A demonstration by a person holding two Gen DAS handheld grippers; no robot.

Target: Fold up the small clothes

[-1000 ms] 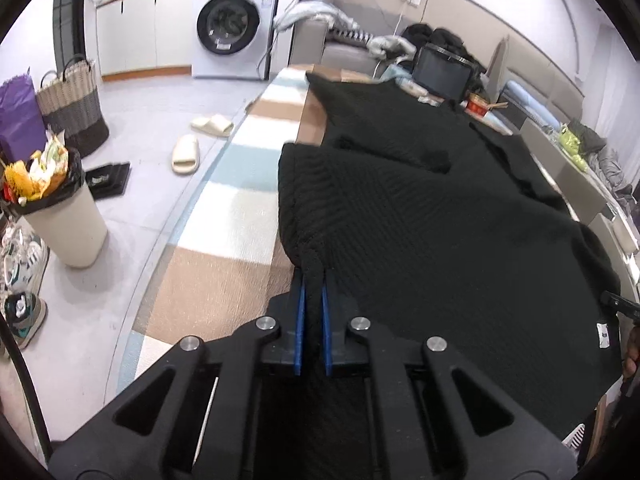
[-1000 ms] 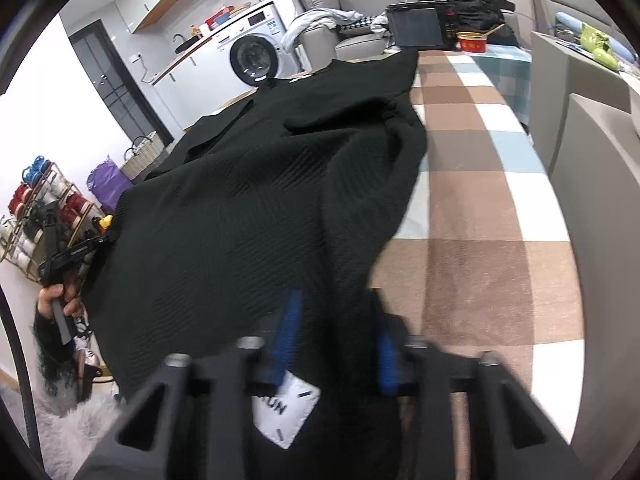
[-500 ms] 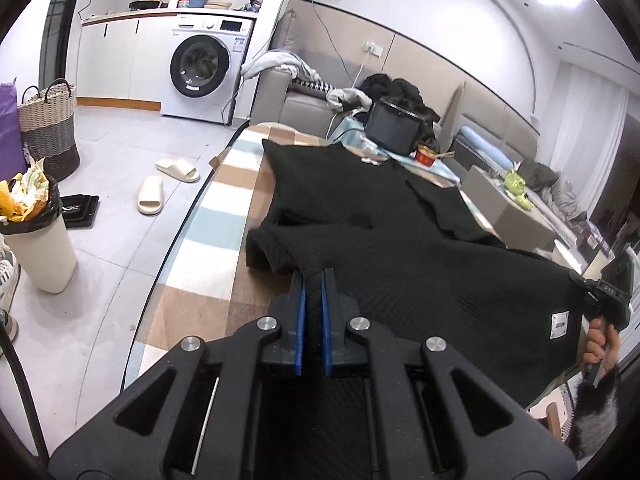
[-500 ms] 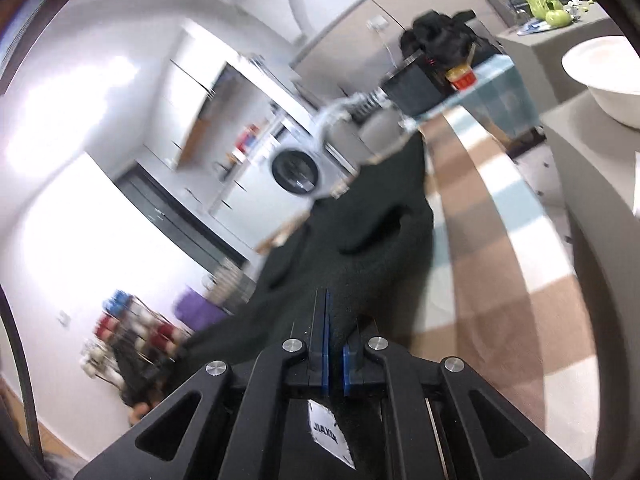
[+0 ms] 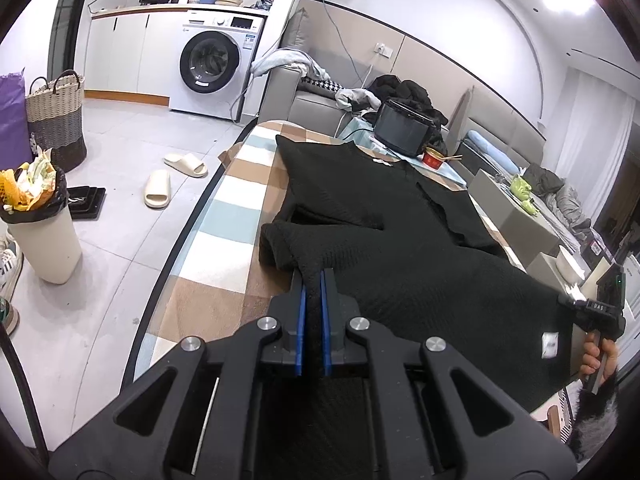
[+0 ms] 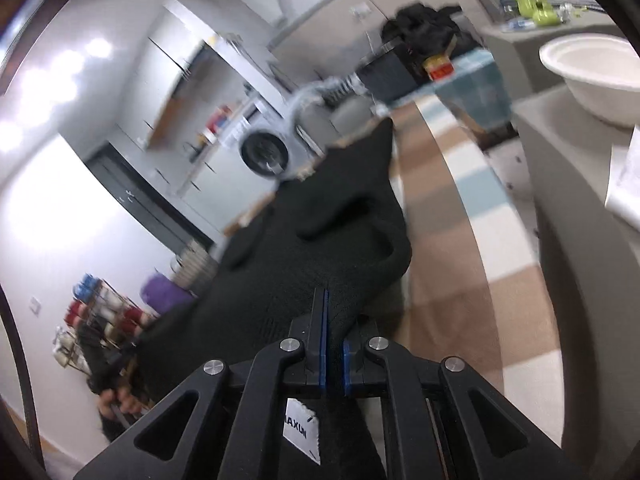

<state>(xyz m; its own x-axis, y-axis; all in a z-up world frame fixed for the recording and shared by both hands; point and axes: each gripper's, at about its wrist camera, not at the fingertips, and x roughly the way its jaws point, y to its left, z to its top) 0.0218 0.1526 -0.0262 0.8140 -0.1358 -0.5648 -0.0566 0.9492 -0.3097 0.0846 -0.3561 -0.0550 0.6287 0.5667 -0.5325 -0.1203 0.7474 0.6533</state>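
Here, nearest me in the left wrist view, my left gripper (image 5: 314, 328) has its jaws clenched on the near hem corner of the black sweater (image 5: 400, 248), the knit pinched between the blue pads. I judge I hold it there to lift that edge clear of the desk (image 5: 224, 236) so it can be carried over for a fold. In the right wrist view my right gripper (image 6: 332, 344) has its jaws clamped on the other hem corner, a white label (image 6: 302, 432) hanging just below the pads. With both corners raised, the hem hangs stretched between the two grippers while the rest of the garment lies along the checked desk, running away from me toward its far end.

Further off on the desk, past the collar, stand a dark box (image 5: 404, 132) and a small red tub (image 5: 435, 157). Beyond those are a sofa piled with clothes and a washing machine (image 5: 216, 68).

Much is uncertain. The right wrist view is smeared, so the far end of the sweater is vague there. The hem inside each grip is covered by the gripper bodies. I cannot tell how the sleeves lie; only dark folds show. A person's hand (image 5: 596, 360) is cut off at the picture's edge.
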